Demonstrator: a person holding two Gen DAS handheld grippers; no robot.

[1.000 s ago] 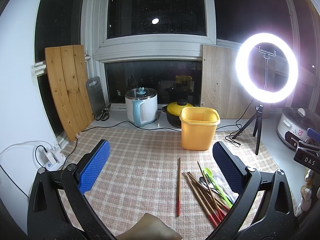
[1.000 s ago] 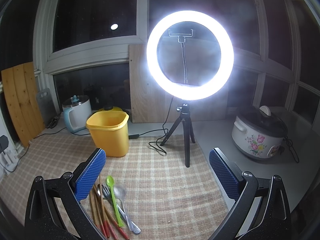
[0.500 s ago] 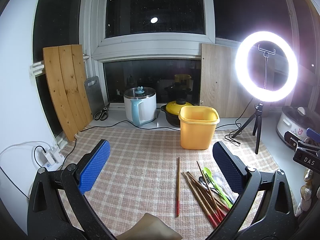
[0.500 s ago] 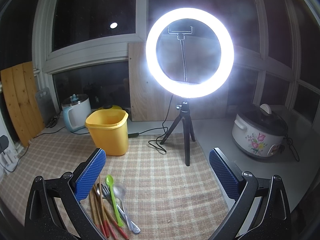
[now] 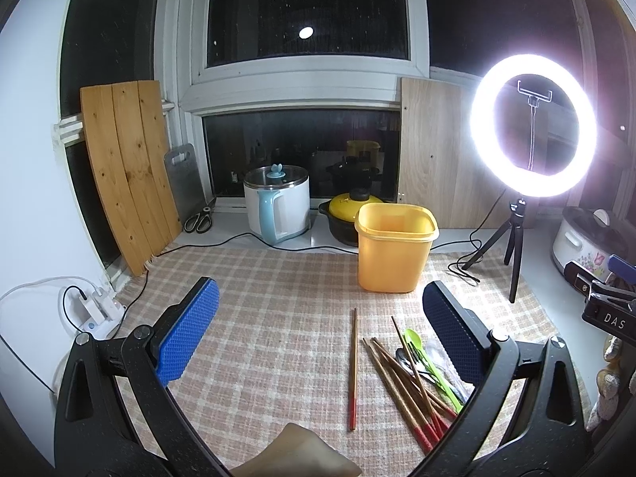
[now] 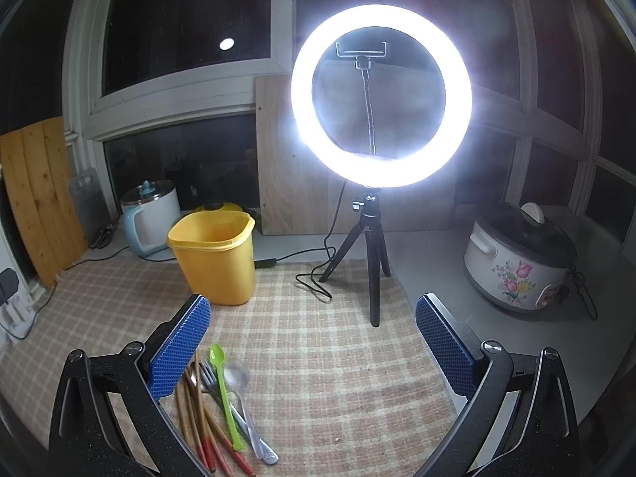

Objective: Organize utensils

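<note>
A: Where do the utensils lie?

B: In a loose heap on the checked tabletop (image 5: 278, 318), nearer than the yellow container (image 5: 395, 248), which looks empty. One chopstick (image 5: 353, 365) lies by itself just left of the chopstick bundle (image 5: 405, 377); a green spoon (image 6: 224, 393), a fork (image 6: 208, 377) and a clear spoon (image 6: 238, 377) overlap beside it.

A: And the claws?

B: The left claw (image 5: 318, 338) and the right claw (image 6: 312, 351) both hover with jaws spread wide, holding nothing.

A: How will these handle?

B: Light, stiff and thin, I judge. The chopsticks probably roll and lie flat, so pinching low is needed. I'd take the lone chopstick near its middle, where nothing crowds it. The plastic spoons look slippery; grip the handle, not the bowl.
</note>
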